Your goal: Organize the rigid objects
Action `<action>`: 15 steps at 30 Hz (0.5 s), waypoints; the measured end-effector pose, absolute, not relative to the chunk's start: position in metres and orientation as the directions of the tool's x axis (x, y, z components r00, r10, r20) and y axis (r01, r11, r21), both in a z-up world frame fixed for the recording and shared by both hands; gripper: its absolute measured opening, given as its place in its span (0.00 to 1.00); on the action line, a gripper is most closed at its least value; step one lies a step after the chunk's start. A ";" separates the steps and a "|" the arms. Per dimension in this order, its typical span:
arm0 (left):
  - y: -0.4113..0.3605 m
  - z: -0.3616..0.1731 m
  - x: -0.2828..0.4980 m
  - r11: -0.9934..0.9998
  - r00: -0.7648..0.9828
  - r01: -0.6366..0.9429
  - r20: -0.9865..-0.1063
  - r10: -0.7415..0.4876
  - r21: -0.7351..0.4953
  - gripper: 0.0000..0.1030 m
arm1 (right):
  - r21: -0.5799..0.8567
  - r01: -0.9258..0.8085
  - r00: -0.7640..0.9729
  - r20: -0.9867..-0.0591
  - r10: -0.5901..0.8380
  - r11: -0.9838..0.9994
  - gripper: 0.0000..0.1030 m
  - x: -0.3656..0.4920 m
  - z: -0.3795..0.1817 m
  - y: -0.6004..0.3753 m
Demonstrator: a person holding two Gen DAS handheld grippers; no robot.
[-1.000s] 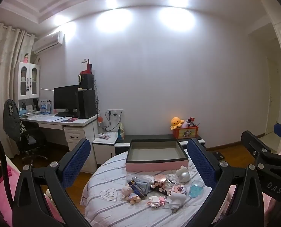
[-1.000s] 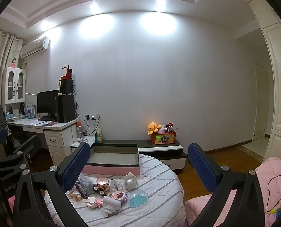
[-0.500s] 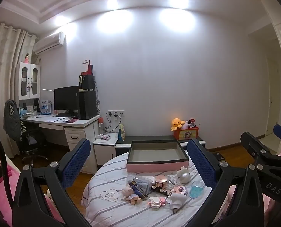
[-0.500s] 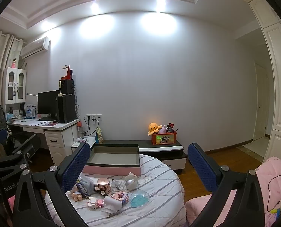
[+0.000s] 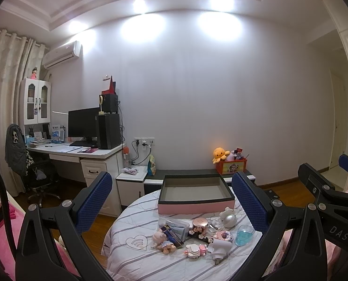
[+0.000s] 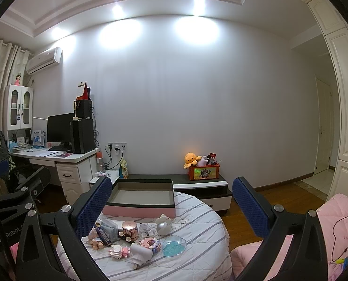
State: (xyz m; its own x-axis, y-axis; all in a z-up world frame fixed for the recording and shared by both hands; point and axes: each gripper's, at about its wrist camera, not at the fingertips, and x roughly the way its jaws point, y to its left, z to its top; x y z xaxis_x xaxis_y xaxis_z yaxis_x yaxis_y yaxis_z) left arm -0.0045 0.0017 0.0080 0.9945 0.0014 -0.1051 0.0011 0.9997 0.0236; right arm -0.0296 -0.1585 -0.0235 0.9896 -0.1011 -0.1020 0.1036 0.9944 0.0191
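Note:
A round table with a striped cloth (image 5: 136, 257) (image 6: 204, 253) holds an open pink box with dark rim (image 5: 196, 207) (image 6: 138, 210) at its far side. In front lie several small toys: a rose-gold jar (image 5: 200, 224) (image 6: 129, 228), a silver ball figure (image 5: 229, 219) (image 6: 163, 226), a blue clear dish (image 5: 244, 233) (image 6: 174, 245), a doll (image 5: 161, 238), pink block models (image 5: 196, 250) (image 6: 118, 251) and a white plug-like item (image 5: 218, 248) (image 6: 140, 256). My left gripper (image 5: 171, 206) and right gripper (image 6: 171, 207) are open, empty, held back from the table.
A desk with monitor and speakers (image 5: 89, 128) stands at the left, with an office chair (image 5: 31, 164). A low black-and-white cabinet (image 6: 197, 185) with a red toy box (image 6: 203, 172) runs along the wall. Pink bedding (image 6: 338, 222) lies at the right.
Both views have drifted slightly, so the table and its objects sit a little lower and nearer. Both grippers stay open and nothing on the table has moved.

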 end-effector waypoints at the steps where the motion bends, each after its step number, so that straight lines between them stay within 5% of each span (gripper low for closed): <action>1: 0.001 0.007 -0.004 1.000 0.994 0.001 -0.105 0.001 0.024 1.00 | 0.019 0.103 0.990 -0.103 -0.101 0.994 1.00 -0.030 -0.023 -0.159; 15: 0.002 0.008 -0.006 1.000 0.995 0.001 -0.105 0.002 0.025 1.00 | 0.021 0.101 0.990 -0.102 -0.098 0.995 1.00 -0.030 -0.022 -0.158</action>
State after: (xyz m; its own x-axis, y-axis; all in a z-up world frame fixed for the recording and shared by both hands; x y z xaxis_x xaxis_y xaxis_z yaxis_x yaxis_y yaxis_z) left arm -0.0056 0.0022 0.0076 0.9945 0.0016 -0.1046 0.0010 0.9997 0.0245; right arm -0.0300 -0.1585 -0.0222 0.9899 -0.0983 -0.1019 0.1009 0.9947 0.0206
